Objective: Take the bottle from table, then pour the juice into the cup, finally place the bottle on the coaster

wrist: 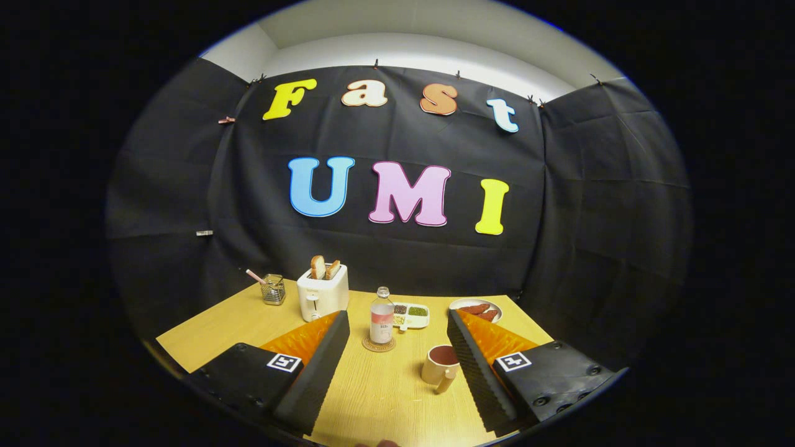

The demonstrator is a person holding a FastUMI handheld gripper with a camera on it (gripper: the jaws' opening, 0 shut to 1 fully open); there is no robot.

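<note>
While hand-held gripper [397, 323] gapes, bottle [381, 320] on coaster [378, 345] (free).

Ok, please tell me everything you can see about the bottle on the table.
The bottle is small and clear, like plastic or glass, with a pale label around its lower body and a narrow neck at the top. It stands upright on a round coaster on the wooden table, in front of a divided dish. The open gripper is apart from it; only the coaster touches it.

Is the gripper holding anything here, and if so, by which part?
Nothing is held. The gripper is open with bare table between its fingers; the bottle stands on the coaster ahead, untouched.
</note>
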